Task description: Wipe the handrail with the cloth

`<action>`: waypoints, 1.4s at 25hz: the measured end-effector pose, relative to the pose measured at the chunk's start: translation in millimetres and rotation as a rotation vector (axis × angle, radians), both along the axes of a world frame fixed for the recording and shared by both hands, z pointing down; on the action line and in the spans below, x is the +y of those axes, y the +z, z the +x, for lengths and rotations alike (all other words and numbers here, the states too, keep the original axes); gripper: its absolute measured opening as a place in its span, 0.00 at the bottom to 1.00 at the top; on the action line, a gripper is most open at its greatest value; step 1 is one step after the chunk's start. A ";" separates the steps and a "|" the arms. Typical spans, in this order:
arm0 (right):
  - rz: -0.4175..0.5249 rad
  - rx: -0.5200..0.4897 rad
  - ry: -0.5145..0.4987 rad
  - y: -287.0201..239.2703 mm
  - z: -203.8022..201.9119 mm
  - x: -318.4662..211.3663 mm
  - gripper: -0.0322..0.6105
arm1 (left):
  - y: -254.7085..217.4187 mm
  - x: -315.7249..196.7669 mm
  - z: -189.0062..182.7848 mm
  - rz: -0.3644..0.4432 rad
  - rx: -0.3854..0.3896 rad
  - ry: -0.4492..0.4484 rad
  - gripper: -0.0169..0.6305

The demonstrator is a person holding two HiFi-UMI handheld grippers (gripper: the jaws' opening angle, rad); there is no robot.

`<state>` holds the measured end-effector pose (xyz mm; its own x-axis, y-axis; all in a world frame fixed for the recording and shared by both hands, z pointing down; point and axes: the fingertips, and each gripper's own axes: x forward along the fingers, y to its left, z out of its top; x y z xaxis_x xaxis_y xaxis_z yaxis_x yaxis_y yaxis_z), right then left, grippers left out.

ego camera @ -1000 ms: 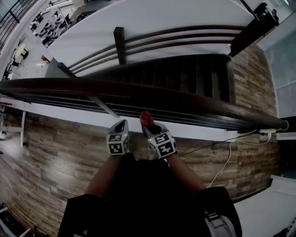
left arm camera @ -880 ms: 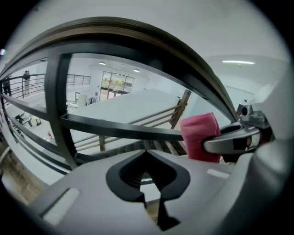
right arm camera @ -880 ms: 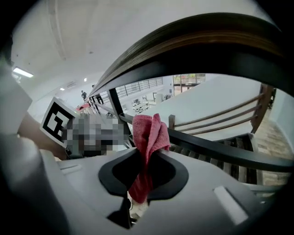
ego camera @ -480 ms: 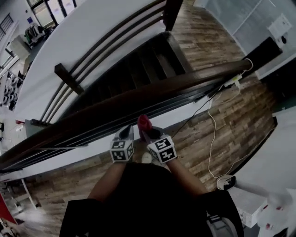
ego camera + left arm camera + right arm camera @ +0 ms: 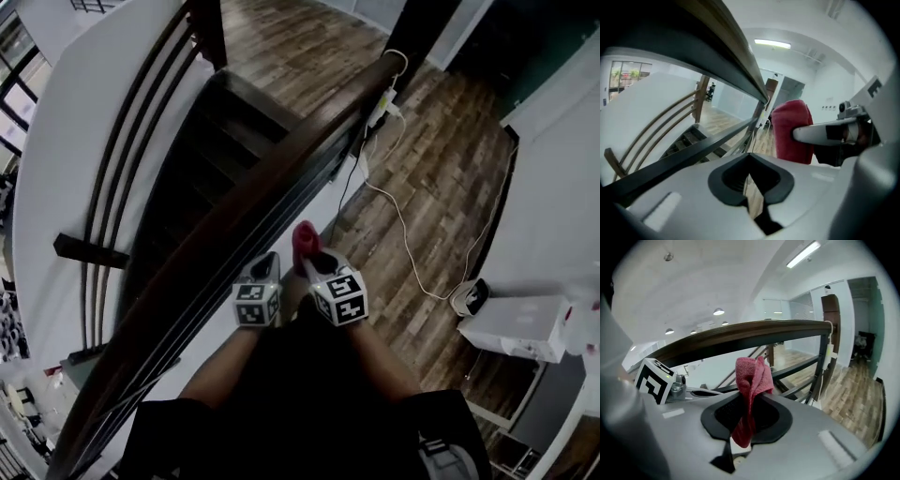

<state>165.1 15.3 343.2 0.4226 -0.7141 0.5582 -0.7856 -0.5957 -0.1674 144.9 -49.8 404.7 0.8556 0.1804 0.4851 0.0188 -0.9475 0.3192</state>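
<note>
The right gripper (image 5: pixel 311 265) pinches the red cloth (image 5: pixel 303 238) upright, probably ready for the handrail (image 5: pixel 281 164) near it. The left gripper (image 5: pixel 266 270), pressed together, holds nothing.

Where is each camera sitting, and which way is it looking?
Head view: on the person's head, looking steeply down at the handrail, stairs and floor; both arms, the left hand-held gripper and the right hand-held gripper show.
Left gripper view: rides the left hand-held gripper, looking along its shut, empty jaws past the handrail; the right hand-held gripper shows alongside.
Right gripper view: rides the right hand-held gripper, looking along jaws shut on the red cloth, toward the handrail.
Shared: all three show the handrail and the cloth.
</note>
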 end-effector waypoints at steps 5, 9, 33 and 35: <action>0.032 0.001 0.135 -0.3 45.4 40.9 0.12 | -2.2 34.3 46.6 0.014 0.007 0.102 0.03; 0.068 -0.017 0.167 9.5 89.6 63.9 0.12 | -6.1 53.6 91.5 0.030 0.031 0.121 0.03; 0.000 -0.238 -0.235 147.5 251.5 127.6 0.12 | 83.2 115.7 210.7 0.074 -0.093 -0.359 0.03; -0.010 -0.229 -0.237 169.6 252.3 116.3 0.12 | 99.8 107.9 213.0 0.094 -0.087 -0.348 0.03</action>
<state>417.4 131.6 512.7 0.1077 -0.7715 0.6271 -0.8454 -0.4030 -0.3506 357.9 58.1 504.5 0.8127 -0.1628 0.5594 -0.3327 -0.9179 0.2162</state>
